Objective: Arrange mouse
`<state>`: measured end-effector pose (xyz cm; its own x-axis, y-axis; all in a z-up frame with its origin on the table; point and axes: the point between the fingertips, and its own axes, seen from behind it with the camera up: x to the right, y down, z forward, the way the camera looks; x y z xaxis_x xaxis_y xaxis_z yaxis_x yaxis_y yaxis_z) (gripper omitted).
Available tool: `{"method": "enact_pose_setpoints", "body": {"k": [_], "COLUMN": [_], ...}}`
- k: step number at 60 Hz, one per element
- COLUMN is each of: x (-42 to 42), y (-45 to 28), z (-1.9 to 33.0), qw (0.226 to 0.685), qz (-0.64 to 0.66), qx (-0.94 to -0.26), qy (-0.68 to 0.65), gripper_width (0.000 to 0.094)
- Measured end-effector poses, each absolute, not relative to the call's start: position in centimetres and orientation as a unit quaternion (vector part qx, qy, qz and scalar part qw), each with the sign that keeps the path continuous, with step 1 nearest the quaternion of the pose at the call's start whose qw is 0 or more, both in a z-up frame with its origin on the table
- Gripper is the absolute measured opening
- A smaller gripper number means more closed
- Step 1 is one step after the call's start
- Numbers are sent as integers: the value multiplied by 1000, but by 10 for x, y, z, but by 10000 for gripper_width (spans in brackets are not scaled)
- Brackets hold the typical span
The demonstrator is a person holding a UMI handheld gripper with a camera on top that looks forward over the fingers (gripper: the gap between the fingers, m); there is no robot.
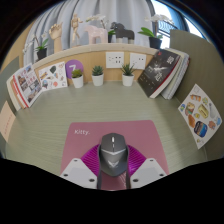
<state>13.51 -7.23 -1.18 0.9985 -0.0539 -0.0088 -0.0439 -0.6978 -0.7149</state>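
Observation:
A grey and black mouse [112, 152] sits between my fingers, nose pointing away from me. My gripper [112, 162] is shut on it: the left magenta pad [89, 160] and the right one [136, 160] press against its sides. Under and ahead of the mouse lies a pink mouse mat [80, 138] with the word "Kitty" printed near its far left part. Whether the mouse rests on the mat or hangs just above it I cannot tell.
The mat lies on a pale table [60, 110]. Along the back wall stand three small potted plants [97, 74]. Leaning picture books [25, 86] stand at the left, and more books [165, 72] and a leaflet [200, 115] at the right.

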Motion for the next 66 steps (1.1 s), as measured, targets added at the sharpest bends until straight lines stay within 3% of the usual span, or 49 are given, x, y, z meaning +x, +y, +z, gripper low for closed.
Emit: {"method": "enact_pose_setpoints", "body": {"k": [7, 19, 24, 28, 34, 52, 59, 66], "x": [135, 137, 140, 135, 125, 104, 81, 63], "y": [-73, -72, -78, -83, -89, -140, -163, -186], "z": [-12, -12, -11, 2, 44, 229, 267, 280], "qw": [384, 381, 369, 371, 392, 485, 514, 514], "qz": [-13, 0, -13, -21, -12, -30, -18, -15], "qx": [-923, -924, -929, -928, -920, -873, -857, -857], "qy": [15, 38, 37, 19, 20, 39, 39, 36], "gripper_width": [341, 502, 714, 765, 766, 766, 769, 769]}}
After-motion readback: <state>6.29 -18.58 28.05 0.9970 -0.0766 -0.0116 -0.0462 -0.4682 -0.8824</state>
